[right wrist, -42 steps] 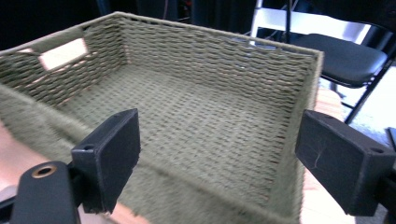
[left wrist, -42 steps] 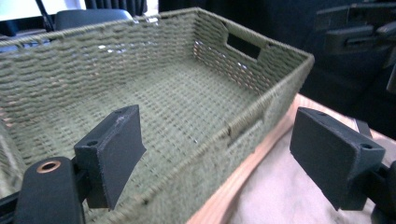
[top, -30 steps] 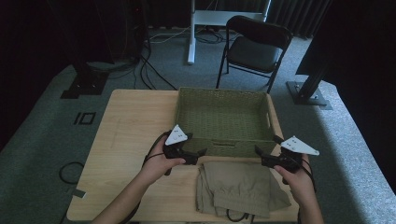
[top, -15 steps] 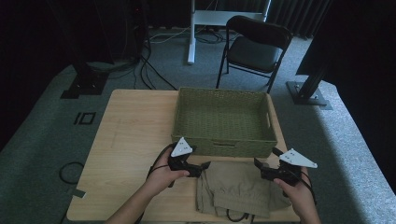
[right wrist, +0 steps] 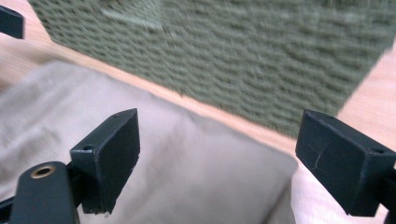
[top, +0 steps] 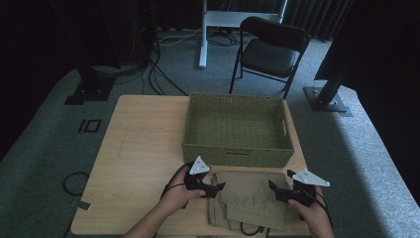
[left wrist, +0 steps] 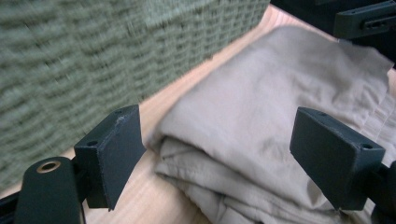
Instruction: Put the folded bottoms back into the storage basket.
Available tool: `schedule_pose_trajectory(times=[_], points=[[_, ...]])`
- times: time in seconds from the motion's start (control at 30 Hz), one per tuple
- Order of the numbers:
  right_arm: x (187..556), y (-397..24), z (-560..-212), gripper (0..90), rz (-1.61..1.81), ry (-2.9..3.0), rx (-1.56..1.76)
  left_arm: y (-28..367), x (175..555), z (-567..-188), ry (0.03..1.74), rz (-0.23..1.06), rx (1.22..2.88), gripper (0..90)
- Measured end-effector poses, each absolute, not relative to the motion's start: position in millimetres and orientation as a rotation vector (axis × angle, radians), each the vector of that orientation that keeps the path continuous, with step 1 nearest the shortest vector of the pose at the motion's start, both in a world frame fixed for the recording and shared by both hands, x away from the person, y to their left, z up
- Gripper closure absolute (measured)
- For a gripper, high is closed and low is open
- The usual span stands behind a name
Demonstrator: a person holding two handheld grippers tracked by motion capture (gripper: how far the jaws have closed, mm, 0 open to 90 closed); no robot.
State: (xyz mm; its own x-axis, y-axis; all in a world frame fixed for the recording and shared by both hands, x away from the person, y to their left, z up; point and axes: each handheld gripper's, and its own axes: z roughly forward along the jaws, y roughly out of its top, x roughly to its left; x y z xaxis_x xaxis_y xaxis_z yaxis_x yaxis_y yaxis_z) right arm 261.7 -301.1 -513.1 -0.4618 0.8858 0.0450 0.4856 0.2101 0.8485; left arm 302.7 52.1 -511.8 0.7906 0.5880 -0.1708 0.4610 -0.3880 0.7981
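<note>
- Jaws, left gripper (top: 218, 187): two black blocks spread wide; in the left gripper view (left wrist: 217, 163) they stand on either side of the cloth's folded corner, pads clear of it.
- Jaws, right gripper (top: 273, 190): two black blocks spread wide; in the right gripper view (right wrist: 217, 163) they straddle the cloth's far right corner, nothing pinched.
- Folded khaki cloth garment (top: 250, 198): lies flat on the near edge of the table, just in front of the basket, between the two grippers. Layered folds show at its left edge (left wrist: 243, 140); its upper face is smooth (right wrist: 187, 177).
- Olive-green woven rectangular basket (top: 237, 130): stands on the table beyond the garment, near wall just beside the cloth's far edge, a strip of bare wood between them. Its weave shows blurred behind the jaws (left wrist: 93, 56) (right wrist: 243, 60).
- Light wooden rectangular table (top: 143, 144): bears basket and garment.
- Left hand (top: 176, 196): holds the left gripper at the garment's left edge, grey three-cornered plate uppermost.
- Right hand (top: 309, 210): holds the right gripper at the garment's right edge.
- Black folding chair (top: 270, 47): stands on the grey carpet beyond the table.
</note>
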Motion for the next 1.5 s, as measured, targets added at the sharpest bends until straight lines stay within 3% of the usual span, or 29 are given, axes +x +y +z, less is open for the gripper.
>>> schedule_pose_trajectory(times=[0.57,1.33,1.4,1.5], points=[[269,-312,-546,13.4,1.032,2.094,1.432,42,307,-541,0.915,0.154,2.115,18.1],[273,-307,-557,14.1,0.964,2.1,1.445,20,307,-552,0.862,0.238,2.156,16.6],[272,-305,-557,17.7,0.957,2.1,1.434,17,305,-552,0.839,0.256,2.172,18.3],[270,-303,-556,30.4,0.984,2.11,1.405,15,303,-552,0.813,0.251,2.17,29.3]])
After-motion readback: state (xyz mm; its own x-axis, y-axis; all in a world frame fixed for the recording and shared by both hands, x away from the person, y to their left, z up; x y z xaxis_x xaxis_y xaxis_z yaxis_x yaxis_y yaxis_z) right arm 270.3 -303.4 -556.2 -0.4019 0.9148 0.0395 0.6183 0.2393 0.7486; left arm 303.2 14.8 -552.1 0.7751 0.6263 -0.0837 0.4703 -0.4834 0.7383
